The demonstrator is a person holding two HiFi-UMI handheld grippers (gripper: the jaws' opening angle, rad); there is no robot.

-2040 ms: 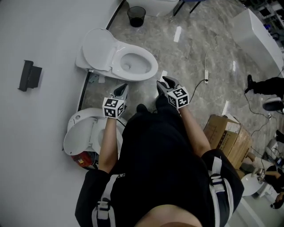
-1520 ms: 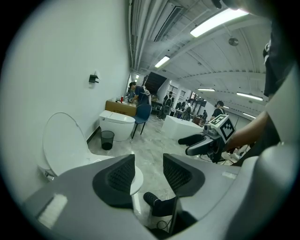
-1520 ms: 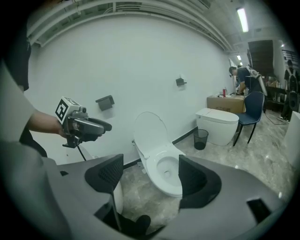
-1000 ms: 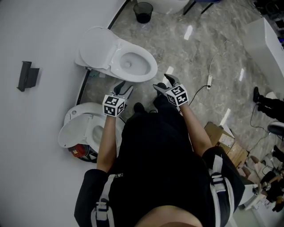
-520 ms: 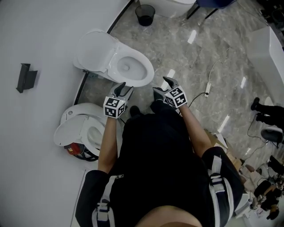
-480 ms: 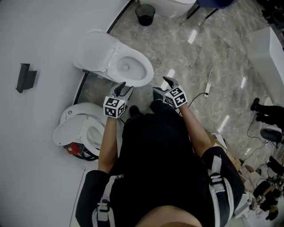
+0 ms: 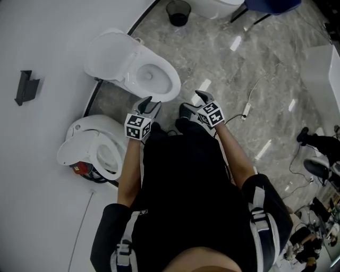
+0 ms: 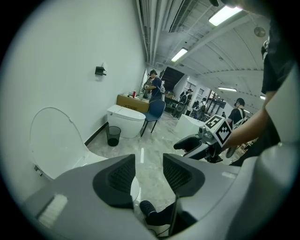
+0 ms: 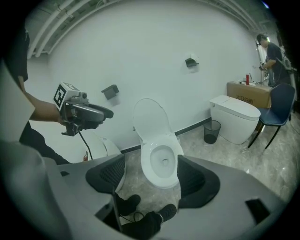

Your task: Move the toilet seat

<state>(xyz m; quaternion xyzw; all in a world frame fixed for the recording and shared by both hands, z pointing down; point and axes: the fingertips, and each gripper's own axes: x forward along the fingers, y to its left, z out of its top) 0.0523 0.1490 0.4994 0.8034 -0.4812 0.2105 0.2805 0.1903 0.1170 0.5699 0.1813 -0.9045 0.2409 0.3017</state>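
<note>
A white toilet (image 7: 151, 78) stands against the wall, its lid (image 7: 112, 54) raised upright behind the open bowl. I cannot tell the seat ring from the bowl's rim. The left gripper (image 7: 150, 104) hangs just in front of the bowl's near edge, open and holding nothing. The right gripper (image 7: 192, 102) is a little to the right of the bowl, wide open; its jaws have just been closing and nothing is between them. In the right gripper view the bowl (image 9: 161, 161) shows between the right gripper's jaws (image 9: 150, 176), still at a distance. The left gripper view has the lid (image 8: 51, 136) at the left, beside the left gripper (image 8: 149, 171).
A second toilet (image 7: 95, 149) stands to the left of the person's legs. A black bin (image 7: 178, 11) and another toilet (image 9: 234, 117) are farther along the wall, with a blue chair (image 9: 279, 110). A cable and power strip (image 7: 245, 110) lie on the marble floor to the right.
The person has stepped forward, and both grippers have come closer to the near edge of the toilet bowl. Both stay open and hold nothing.
</note>
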